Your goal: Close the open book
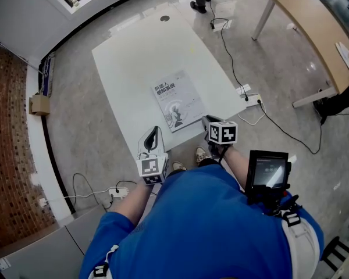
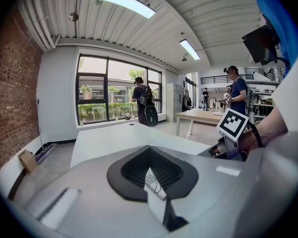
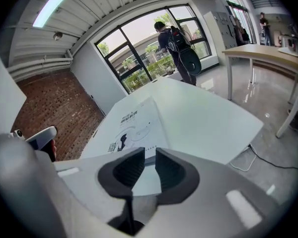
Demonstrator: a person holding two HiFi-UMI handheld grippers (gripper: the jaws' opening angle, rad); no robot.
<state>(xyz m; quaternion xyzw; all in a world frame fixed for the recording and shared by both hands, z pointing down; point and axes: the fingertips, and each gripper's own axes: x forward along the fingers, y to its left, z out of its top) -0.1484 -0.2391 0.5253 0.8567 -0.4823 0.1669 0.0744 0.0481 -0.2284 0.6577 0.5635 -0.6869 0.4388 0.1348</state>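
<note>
The book (image 3: pixel 135 127) lies shut and flat on the white table (image 1: pixel 134 63), cover up, just past the tips of the right gripper (image 3: pixel 150 158). Its near edge sits just ahead of those jaws and the rest of the cover stretches away beyond them. No page stands up and no spread shows, so I judge the closing itself done. At most what is left is drawing the tool back from the edge. The right gripper's jaws stand slightly spread with a narrow gap, and through it only bare table and the book's near edge show. Nothing is pinched and neither pad touches the cover. The left gripper (image 1: pixel 154 133) hangs off to the left of the right jaws at the table's near edge, apart from the book, which lies ahead and to the right of its tips. Its jaws are pressed together. A small white tab shows at their seam, and I cannot tell whether it is part of the tool. On the pale cover a two-line title in Chinese characters sits at the end far from the jaws, too small to read with confidence. Below it is a dark figure drawing, with a small square code nearer the jaws and fine print that cannot be made out.
</note>
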